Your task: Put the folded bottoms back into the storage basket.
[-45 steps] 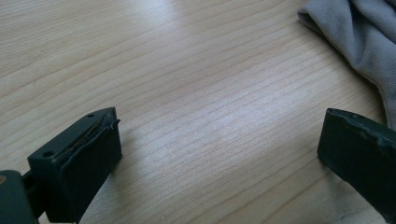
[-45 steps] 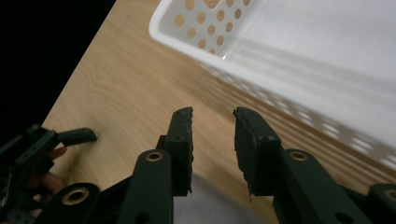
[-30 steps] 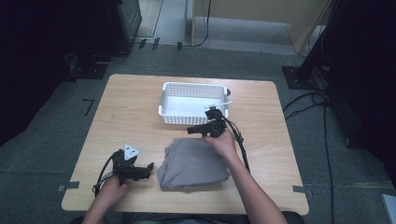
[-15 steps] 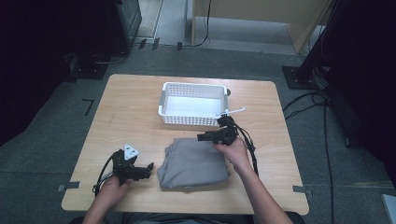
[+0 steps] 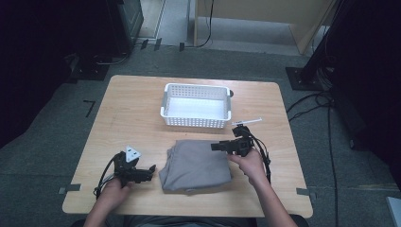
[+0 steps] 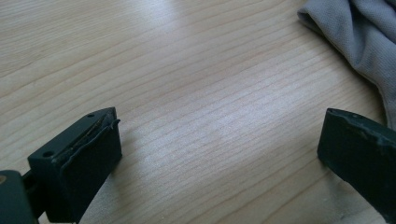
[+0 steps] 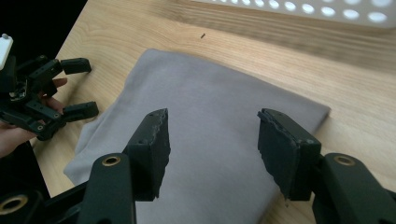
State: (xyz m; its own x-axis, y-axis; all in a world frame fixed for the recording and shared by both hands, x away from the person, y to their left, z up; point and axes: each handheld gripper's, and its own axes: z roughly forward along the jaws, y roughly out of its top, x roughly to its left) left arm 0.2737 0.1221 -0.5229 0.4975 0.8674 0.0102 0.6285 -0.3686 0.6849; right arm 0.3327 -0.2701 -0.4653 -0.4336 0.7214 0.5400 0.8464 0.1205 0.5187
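I see a matt grey knit cloth (image 5: 195, 165) on the pale wood-grain table (image 5: 132, 118). Beyond the cloth, my white basket (image 5: 196, 105) looks like perforated plastic.

Basket (image 7: 299, 9) cut off, blurred

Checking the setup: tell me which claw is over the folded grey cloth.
The right claw: it hangs above the grey cloth, jaws apart, nothing between them. The left claw sits over bare table beside it.

floor (image 5: 56, 109): grey carpet | table (image 5: 137, 109): light wood | surroundings: dark, perhaps equipment racks | cables (image 5: 326, 101) on floor
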